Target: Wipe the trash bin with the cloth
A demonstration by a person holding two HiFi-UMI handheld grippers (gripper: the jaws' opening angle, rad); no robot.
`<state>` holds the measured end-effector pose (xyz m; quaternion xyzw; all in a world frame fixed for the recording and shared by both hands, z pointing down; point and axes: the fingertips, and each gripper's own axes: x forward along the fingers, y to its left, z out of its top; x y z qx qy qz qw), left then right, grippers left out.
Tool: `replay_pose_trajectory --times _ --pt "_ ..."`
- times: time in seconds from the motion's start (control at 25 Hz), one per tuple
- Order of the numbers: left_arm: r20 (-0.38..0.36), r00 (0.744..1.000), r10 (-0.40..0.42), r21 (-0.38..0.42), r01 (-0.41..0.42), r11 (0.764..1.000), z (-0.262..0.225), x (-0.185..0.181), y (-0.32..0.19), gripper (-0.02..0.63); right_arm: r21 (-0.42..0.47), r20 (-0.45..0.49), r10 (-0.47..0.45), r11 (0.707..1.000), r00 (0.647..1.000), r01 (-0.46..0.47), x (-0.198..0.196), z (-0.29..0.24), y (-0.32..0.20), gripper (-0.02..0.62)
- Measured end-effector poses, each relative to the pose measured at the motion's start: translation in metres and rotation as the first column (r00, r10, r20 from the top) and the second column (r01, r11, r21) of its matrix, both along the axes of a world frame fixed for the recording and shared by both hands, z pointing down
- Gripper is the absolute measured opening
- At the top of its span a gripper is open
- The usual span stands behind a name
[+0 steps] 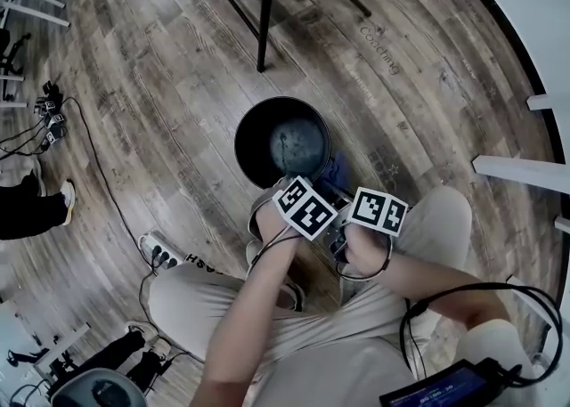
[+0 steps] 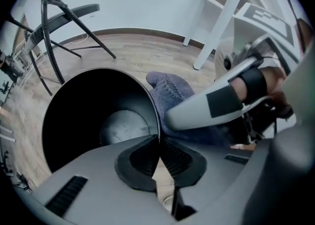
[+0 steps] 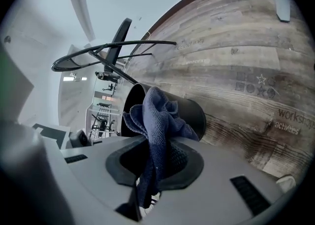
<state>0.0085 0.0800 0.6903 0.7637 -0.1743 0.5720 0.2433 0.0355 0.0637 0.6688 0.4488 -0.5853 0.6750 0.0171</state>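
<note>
A black round trash bin [image 1: 242,142] stands open on the wooden floor just in front of the person's knees. My left gripper [image 2: 158,146] is shut on the near edge of the bin's rim [image 2: 156,115], which runs down between its pads. My right gripper [image 3: 155,156] is shut on a dark blue cloth [image 3: 158,116], bunched above the jaws and hanging below them. The cloth [image 2: 170,88] rests against the outside of the bin's wall [image 3: 196,112], to the right of the left gripper's hold. In the head view both marker cubes hide the jaws; a bit of cloth [image 1: 337,169] shows beside the bin.
A black-legged chair [image 1: 263,4] stands beyond the bin. A power strip [image 1: 158,252] with cables lies on the floor at the left, near another person's shoe [image 1: 67,200]. White furniture legs [image 1: 517,169] stand at the right. A tablet [image 1: 441,389] with cables sits at the lower right.
</note>
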Motion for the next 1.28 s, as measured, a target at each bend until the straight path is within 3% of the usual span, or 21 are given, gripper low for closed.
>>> replay_pose_trajectory --times 0.24,0.44,0.8,1.12,1.28 --pt "-0.023 1.000 -0.013 -0.003 0.013 1.000 0.000 0.005 0.000 0.021 -0.073 0.028 0.103 0.992 0.994 -0.101 0.007 0.038 -0.005 0.055" --pt "-0.028 0.999 -0.019 0.002 0.019 1.000 0.001 0.007 -0.001 0.021 -0.143 -0.006 0.161 0.977 0.987 -0.160 0.011 0.084 -0.006 0.055" --pt "-0.034 0.999 -0.024 0.024 0.025 0.999 0.000 0.010 -0.003 0.020 -0.151 -0.151 0.140 0.975 0.979 -0.163 0.026 0.161 -0.020 0.055" --pt "-0.034 0.999 -0.028 0.044 0.029 0.999 0.000 0.010 -0.004 0.018 -0.227 -0.078 0.198 0.951 0.977 -0.210 0.029 0.210 -0.023 0.055" --pt "-0.035 0.999 -0.027 0.043 0.029 0.999 0.001 0.010 -0.004 0.018 -0.222 -0.093 0.114 0.966 0.989 -0.132 0.027 0.217 -0.024 0.055"
